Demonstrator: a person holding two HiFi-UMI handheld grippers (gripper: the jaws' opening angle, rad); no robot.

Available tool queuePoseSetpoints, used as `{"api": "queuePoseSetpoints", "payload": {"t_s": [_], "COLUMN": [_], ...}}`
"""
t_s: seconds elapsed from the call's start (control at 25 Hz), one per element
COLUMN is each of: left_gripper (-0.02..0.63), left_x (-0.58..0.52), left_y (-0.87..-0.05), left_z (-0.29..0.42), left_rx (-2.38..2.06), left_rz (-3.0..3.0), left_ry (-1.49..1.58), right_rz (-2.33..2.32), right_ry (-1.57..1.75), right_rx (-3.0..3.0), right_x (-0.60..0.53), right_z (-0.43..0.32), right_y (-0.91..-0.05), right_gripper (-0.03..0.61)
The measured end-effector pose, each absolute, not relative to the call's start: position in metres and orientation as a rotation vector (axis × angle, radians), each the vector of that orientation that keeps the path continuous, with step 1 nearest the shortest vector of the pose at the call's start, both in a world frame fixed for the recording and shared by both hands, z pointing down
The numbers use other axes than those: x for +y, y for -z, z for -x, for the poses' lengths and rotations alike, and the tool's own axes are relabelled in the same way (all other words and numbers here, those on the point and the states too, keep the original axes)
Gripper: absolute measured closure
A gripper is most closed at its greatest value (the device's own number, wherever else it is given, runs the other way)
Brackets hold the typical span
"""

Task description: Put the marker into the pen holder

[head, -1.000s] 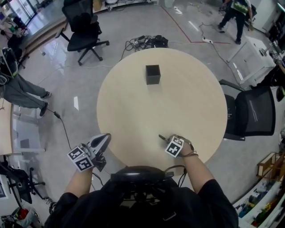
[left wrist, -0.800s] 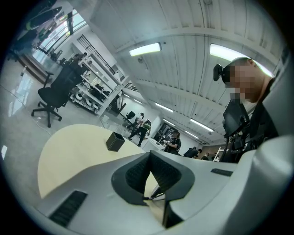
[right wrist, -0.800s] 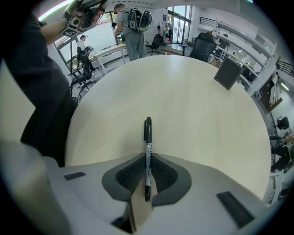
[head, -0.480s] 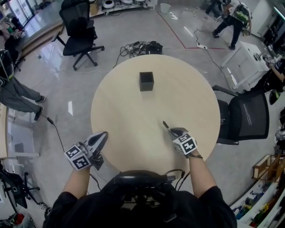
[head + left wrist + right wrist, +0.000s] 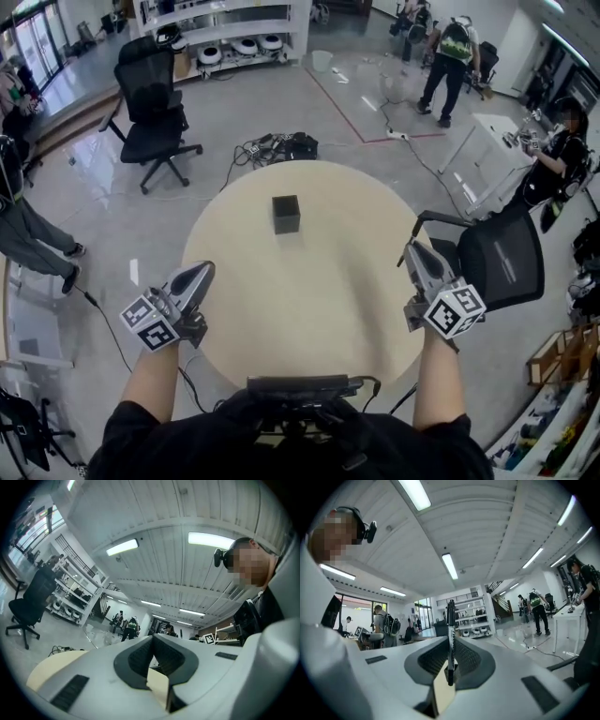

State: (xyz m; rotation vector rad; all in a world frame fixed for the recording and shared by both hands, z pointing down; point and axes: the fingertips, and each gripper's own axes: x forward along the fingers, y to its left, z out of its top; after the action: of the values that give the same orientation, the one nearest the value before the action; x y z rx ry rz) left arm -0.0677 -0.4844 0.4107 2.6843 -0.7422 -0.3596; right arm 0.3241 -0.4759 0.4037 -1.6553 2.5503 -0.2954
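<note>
The black cube pen holder point(image 5: 286, 214) stands on the far half of the round beige table point(image 5: 309, 309). My right gripper point(image 5: 413, 249) hangs level above the table's right edge. Its jaws have just been closing, and it is shut on the black marker point(image 5: 450, 620), which stands upright between the pads in the right gripper view point(image 5: 450, 644). In the head view the marker is too thin to make out. My left gripper point(image 5: 202, 272) hovers over the table's left front rim. Its jaws meet, with nothing between them in the left gripper view point(image 5: 152, 640).
A black office chair point(image 5: 502, 258) stands close to the table's right side, just beyond the right gripper. Another chair point(image 5: 150, 122) and a cable bundle point(image 5: 277, 147) lie on the floor behind the table. People point(image 5: 450, 56) stand farther off.
The right gripper has risen from the table's front edge with the marker and swung out to the right. The left gripper has lifted a little. The head view has tilted up.
</note>
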Motion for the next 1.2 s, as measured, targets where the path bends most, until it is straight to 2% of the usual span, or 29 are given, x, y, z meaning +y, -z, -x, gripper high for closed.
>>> {"api": "queuePoseSetpoints", "payload": {"t_s": [0.32, 1.2], "left_gripper": [0.614, 0.614], "left_x": [-0.481, -0.490], "left_y": [-0.384, -0.388], "left_z": [0.065, 0.082], "left_rx": [-0.751, -0.817], "left_rz": [-2.721, -2.697], "left_ry": [0.394, 0.400], "right_rz": [1.536, 1.492], "right_ry": [0.158, 0.067], "right_rx": [2.375, 2.346], "right_x": [-0.435, -0.455], "right_z": [-0.348, -0.351], "right_y": [-0.325, -0.292], "right_gripper": [0.534, 0.534]}}
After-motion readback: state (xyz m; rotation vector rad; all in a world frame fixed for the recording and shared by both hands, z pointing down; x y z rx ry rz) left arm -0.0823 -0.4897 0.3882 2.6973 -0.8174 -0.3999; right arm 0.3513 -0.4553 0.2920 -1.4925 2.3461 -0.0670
